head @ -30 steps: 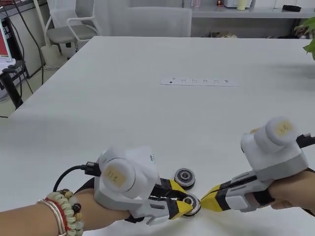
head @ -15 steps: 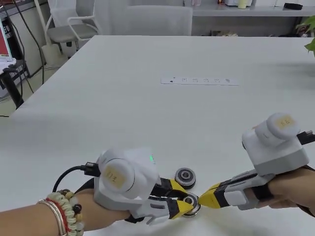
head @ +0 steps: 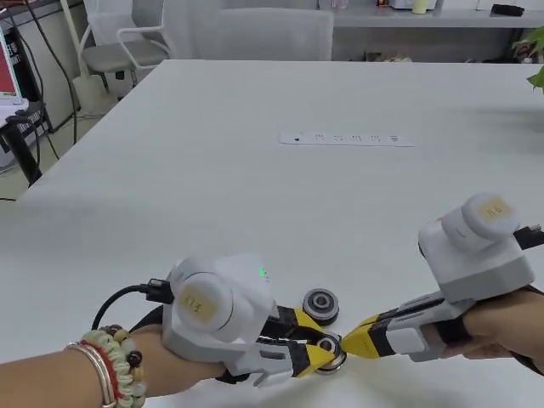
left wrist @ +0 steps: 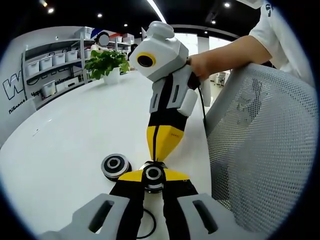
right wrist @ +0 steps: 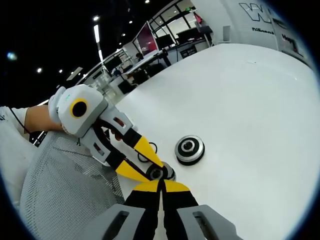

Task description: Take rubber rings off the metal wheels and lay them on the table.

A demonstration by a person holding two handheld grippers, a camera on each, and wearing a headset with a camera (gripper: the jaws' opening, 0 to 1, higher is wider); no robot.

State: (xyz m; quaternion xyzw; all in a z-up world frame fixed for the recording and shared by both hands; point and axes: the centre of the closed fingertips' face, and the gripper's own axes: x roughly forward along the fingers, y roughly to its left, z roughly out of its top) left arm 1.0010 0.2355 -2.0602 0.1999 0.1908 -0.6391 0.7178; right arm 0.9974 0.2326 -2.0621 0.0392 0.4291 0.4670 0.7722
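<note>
My left gripper (head: 326,354) is shut on a small metal wheel (head: 332,348) with a dark rim, held just above the table's near edge; its own view shows that wheel (left wrist: 153,174) between the yellow jaws. My right gripper (head: 346,344) comes in from the right, shut, its pointed tips against the held wheel's rim (right wrist: 160,172). Whether rubber is pinched between the tips cannot be made out. A second wheel (head: 320,303) with its black rubber ring lies flat on the table just behind, also visible (left wrist: 116,166) left of my jaws.
A white power strip (head: 347,138) lies mid-table. Chairs (head: 272,34) stand at the far edge, and a mesh chair back (left wrist: 260,150) is close on the near side. A thin black loop (right wrist: 150,146) lies on the table under the left gripper.
The right gripper's tips have edged slightly left, in against the held wheel. The left gripper and the second wheel have stayed put.
</note>
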